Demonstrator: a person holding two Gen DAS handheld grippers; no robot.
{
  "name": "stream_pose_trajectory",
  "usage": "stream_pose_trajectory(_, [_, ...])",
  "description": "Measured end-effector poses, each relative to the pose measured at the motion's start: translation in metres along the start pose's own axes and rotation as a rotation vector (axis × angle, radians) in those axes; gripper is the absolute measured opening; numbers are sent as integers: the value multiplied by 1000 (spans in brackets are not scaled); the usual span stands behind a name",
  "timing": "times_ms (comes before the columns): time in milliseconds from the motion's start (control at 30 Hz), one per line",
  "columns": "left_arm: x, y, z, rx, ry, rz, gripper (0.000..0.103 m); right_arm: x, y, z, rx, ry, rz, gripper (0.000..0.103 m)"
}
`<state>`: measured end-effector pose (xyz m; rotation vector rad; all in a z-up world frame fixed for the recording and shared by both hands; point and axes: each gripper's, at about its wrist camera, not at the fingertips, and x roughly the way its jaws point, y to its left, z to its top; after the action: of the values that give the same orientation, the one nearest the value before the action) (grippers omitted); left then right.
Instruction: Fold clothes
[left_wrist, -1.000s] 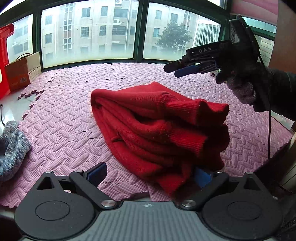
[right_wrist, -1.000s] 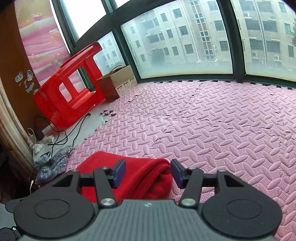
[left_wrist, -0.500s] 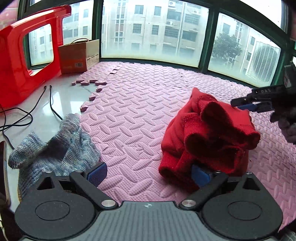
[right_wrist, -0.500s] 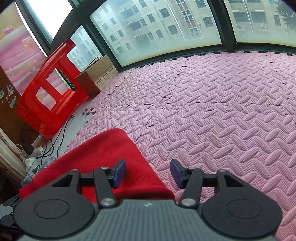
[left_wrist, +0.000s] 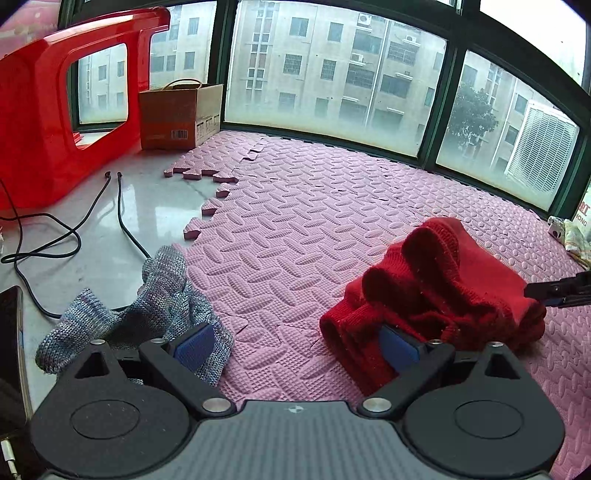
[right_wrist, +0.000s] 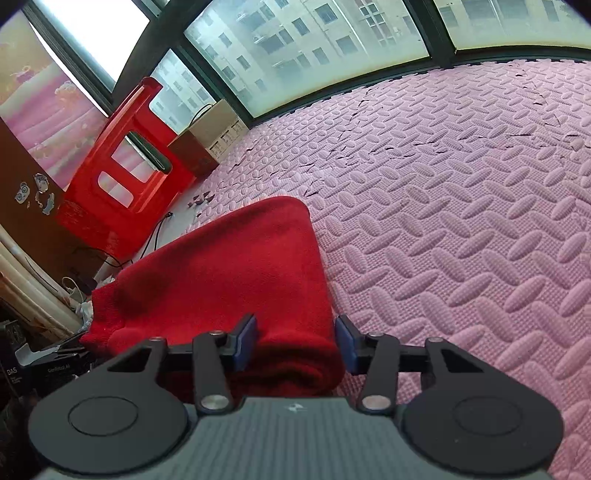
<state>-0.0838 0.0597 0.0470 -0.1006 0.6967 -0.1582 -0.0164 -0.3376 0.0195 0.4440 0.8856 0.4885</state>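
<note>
Low centre, right wrist view: right gripper (right_wrist: 295, 341) with its jaws closing around a folded edge of the red sweater (right_wrist: 229, 273); the left pad looks to touch the cloth, the right pad shows a thin gap, so no firm pinch is visible.
Sweater from that view: spreads up and left from the jaws toward the middle of the frame, lying on the pink foam mat (right_wrist: 461, 221).
Low centre, left wrist view: left gripper (left_wrist: 295, 349), jaws spread wide, nothing between them but mat.
Right pad of the left gripper: pressed against the near edge of the red sweater (left_wrist: 436, 291), which sits bunched in the lower right of the frame, outside the jaw gap.
Right edge, left wrist view: the tip of the right gripper (left_wrist: 561, 291) reaches in at the sweater's far side.
Lower left, left wrist view: grey-blue knit garment (left_wrist: 147, 314) crumpled at the mat's edge, behind the left pad.
Middle left: black cables (left_wrist: 74, 236) on pale floor.
Upper left: red plastic stool (left_wrist: 44, 122), with a cardboard box (left_wrist: 177, 114) beside it.
Top: windows (left_wrist: 332, 70).
</note>
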Motion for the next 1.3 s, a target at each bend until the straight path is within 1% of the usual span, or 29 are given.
stream_pose_trajectory(67, [-8,1,2,-11,-13,-8,98,-9,4,-9,-12,-1,-8,47])
stream_pose_trajectory(133, [-17,2,5,-23,-29,-14,98,-18,11,-12,-50,-21,-34,47])
stream_pose_trajectory(233, [-34,-2,14,-27,-83,-19,97,-28,25,-5,-121,-60,-74,47])
stream_pose_trajectory(267, [-40,-5,19,-27,-104,-31,97,-31,30,-3,-145,-73,-87,47])
stream_pose_trajectory(367, [-55,-19,33,-23,-168,-84,97,-32,40,5,-191,-101,-107,47])
stream_pose_trajectory(467, [-62,-37,45,-18,-209,-192,93,-24,49,13,-201,-115,-98,47])
stream_pose_trajectory(600, [-45,-65,54,-13,-184,-368,85,-5,60,18,-232,-128,-115,47])
stream_pose_trajectory(667, [-30,-76,57,-12,-165,-428,81,6,65,22,-245,-130,-113,47])
stream_pose_trajectory(733, [-12,-80,60,-34,-135,-457,77,15,68,27,-262,-138,-119,47])
stream_pose_trajectory(833, [14,-74,64,-112,-84,-484,74,30,69,39,-272,-148,-136,47])
stream_pose_trajectory(867, [22,-70,64,-140,-67,-482,74,35,69,43,-273,-151,-141,47])
stream_pose_trajectory(933, [36,-60,61,-191,-28,-460,62,46,67,50,-264,-143,-159,47])
stream_pose_trajectory(1033, [52,-42,55,-262,23,-444,56,65,65,55,-272,-122,-184,47])
stream_pose_trajectory(1067, [55,-37,52,-277,35,-438,52,71,65,55,-280,-114,-194,47])
stream_pose_trajectory(1100, [59,-33,50,-286,43,-430,45,76,64,55,-288,-106,-204,47])
stream_pose_trajectory(1167, [64,-26,47,-299,56,-422,35,83,64,53,-308,-91,-220,47])
stream_pose_trajectory(1300, [74,-12,37,-352,68,-436,20,88,67,49,-352,-79,-258,49])
